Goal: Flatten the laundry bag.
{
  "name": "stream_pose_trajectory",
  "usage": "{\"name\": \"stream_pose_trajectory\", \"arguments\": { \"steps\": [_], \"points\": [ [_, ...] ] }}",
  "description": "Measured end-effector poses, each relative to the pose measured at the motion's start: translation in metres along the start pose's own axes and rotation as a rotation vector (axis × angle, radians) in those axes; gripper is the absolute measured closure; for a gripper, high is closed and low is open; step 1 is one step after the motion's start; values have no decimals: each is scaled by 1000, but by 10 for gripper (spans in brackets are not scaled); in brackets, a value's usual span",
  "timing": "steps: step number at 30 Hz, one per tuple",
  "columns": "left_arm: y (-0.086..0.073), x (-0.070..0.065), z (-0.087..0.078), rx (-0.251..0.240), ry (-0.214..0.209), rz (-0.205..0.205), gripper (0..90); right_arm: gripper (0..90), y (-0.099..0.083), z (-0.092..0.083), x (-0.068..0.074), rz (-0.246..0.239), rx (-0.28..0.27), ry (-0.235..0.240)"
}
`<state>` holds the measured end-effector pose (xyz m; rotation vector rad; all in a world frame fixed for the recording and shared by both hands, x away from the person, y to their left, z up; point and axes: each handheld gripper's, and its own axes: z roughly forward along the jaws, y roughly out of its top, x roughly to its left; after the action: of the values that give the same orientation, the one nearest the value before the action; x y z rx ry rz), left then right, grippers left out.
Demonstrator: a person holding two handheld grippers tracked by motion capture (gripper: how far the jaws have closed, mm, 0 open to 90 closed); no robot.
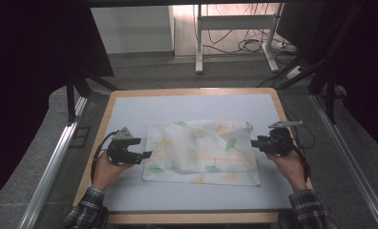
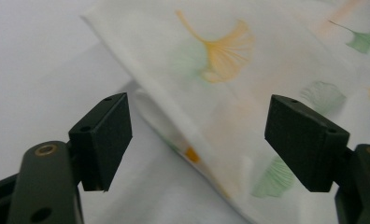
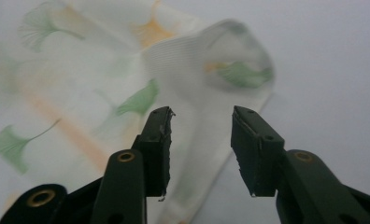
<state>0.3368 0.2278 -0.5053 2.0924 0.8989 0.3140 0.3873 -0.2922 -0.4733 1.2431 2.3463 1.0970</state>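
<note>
While both claws (left (image 1: 147, 154), right (image 1: 253, 142)) gape, the cloth (image 1: 201, 152) lies between.

A wood-edged worktop (image 1: 110, 112) with a pale blue-grey surface is seen on a grey carpeted floor (image 1: 177, 76). Metal rails (image 1: 48, 164) are set along both sides of it. Beyond, a white wall panel (image 1: 132, 28) is met by a lit wooden strip of floor, where white desk legs (image 1: 199, 43) stand. Black cables (image 1: 244, 45) are coiled beneath, near a power strip (image 1: 285, 46). Dark drapes (image 1: 39, 43) are hung at the left and right.
</note>
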Motion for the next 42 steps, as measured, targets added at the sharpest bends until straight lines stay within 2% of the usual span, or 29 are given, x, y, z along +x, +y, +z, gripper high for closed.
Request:
{"name": "stream_pose_trajectory", "arguments": {
  "steps": [3,6,8,12,13,16,18,19,21,23,24,25,26,28,29,30,31,32,33,34,36,40,41,42],
  "points": [
    [-5,-5,2,20,9,3,211,494,-8,-1,15,-30,23,29],
    [-10,-6,9,59,9,-3,214,446,-16,2,23,-82,73,-8],
    [-11,-5,14,91,19,-3,224,448,-20,5,23,-87,91,-24],
    [-12,-6,22,150,25,-15,263,570,-23,10,25,-81,129,-18],
    [-12,-7,22,155,23,-21,288,624,-23,12,27,-87,137,-15],
    [-12,-8,22,160,6,-9,398,774,-23,14,30,-107,161,-16],
    [-13,-10,22,156,-13,-2,509,876,-23,13,32,-120,161,-2],
    [-12,-11,22,167,-12,1,544,893,-22,12,33,-128,160,3],
    [-11,-11,21,172,0,19,670,895,-21,10,34,-132,147,10],
    [-10,-10,17,145,-31,8,824,896,-19,7,35,-134,132,15],
    [-10,-10,17,145,-31,8,873,896,-18,6,36,-130,128,15],
    [-8,-10,13,123,-39,1,873,896,-18,6,36,-130,128,15],
    [-4,-10,8,92,-58,-9,885,896,-15,2,35,-122,100,27],
    [-2,-10,6,76,-65,-16,887,896,-14,0,34,-117,96,26],
    [0,-10,4,63,-72,-20,888,892,-13,-3,31,-90,107,-14],
    [0,-10,4,62,-73,-18,888,855,-13,-3,29,-88,101,-30],
    [0,-10,4,62,-73,-18,889,855,-13,-3,29,-88,101,-30],
    [0,-10,6,72,-78,-17,888,727,-16,-3,23,-56,92,-41],
    [0,-10,6,72,-78,-17,888,659,-17,-2,20,-36,93,-27],
    [-1,-10,7,80,-79,-18,887,597,-18,0,18,-27,91,-12],
    [-2,-9,10,96,-81,-19,886,520,-20,6,16,-25,98,-15],
    [-3,-8,11,108,-79,-21,885,504,-21,18,16,-48,123,-5],
    [-4,-8,12,113,-77,-22,885,524,-20,21,18,-57,135,-6],
    [-4,-8,13,119,-77,-21,884,653,-20,27,21,-94,157,-23]
  ]
}}
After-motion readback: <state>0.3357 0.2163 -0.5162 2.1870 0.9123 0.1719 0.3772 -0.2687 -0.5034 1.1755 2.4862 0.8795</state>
